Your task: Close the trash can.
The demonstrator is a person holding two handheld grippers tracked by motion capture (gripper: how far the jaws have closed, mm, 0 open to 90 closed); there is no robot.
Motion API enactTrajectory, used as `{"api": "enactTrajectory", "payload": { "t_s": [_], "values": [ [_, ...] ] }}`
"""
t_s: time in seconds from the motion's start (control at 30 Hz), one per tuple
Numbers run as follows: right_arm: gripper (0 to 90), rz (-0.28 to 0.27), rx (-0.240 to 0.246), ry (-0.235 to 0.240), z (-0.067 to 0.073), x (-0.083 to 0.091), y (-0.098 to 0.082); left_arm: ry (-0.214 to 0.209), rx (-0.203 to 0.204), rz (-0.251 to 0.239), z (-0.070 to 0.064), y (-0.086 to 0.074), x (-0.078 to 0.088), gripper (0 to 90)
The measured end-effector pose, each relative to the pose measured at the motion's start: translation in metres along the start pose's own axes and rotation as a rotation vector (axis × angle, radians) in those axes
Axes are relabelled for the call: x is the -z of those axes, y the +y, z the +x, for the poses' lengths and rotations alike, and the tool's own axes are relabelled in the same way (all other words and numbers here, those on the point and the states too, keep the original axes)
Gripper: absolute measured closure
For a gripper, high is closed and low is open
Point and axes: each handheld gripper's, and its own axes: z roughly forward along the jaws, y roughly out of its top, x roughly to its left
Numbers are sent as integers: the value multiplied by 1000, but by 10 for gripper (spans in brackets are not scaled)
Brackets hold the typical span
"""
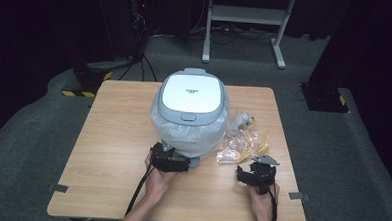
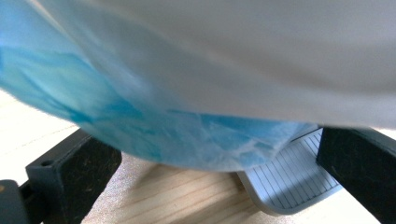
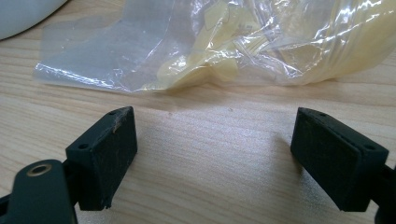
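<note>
I have the left hand-held gripper (image 1: pixel 174 162) released at the bin's pedal (image 2: pixel 292 179) to lift the lid, the right hand-held gripper (image 1: pixel 251 174) released before the plastic wrapper (image 3: pixel 224 51)

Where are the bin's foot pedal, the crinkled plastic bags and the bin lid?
foot pedal (image 2: pixel 292 179), left gripper view, on its ribbed grey top.
crinkled plastic bags (image 3: pixel 261 42), right gripper view, on the yellowish bunched middle.
bin lid (image 1: pixel 191 93), high view, on its white top panel.

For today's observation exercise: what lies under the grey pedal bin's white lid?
A pale plastic liner spills from beneath the closed white lid over the grey pedal bin. The inside is covered.
</note>
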Motion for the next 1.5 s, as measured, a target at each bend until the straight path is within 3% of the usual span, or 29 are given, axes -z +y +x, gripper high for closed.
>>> {"api": "enactTrajectory", "payload": {
  "t_s": [0.13,0.17,0.33,0.37,1.0,1.1,1.27,1.3,1.5],
  "values": [
    [144,0,0,0,0,0,0,9,1,-8,0,-1,0,4],
    [144,0,0,0,0,0,0,10,-46,25,3,0,2,4],
    [144,0,0,0,0,0,0,5,-32,9,1,-2,1,4],
    [144,0,0,0,0,0,0,6,-6,-15,-1,-2,-1,4],
    [144,1,2,5,1,0,0,23,-25,0,-2,-6,-3,5],
    [144,2,2,6,1,0,0,32,-5,-15,-3,-7,-6,6],
    [143,1,4,6,0,0,0,37,-19,13,-3,-8,-7,7],
    [142,1,4,6,0,0,0,46,-3,-2,-4,-8,-8,7],
    [137,3,8,13,0,0,0,41,-12,12,-3,-8,-8,8]
  ]
}}
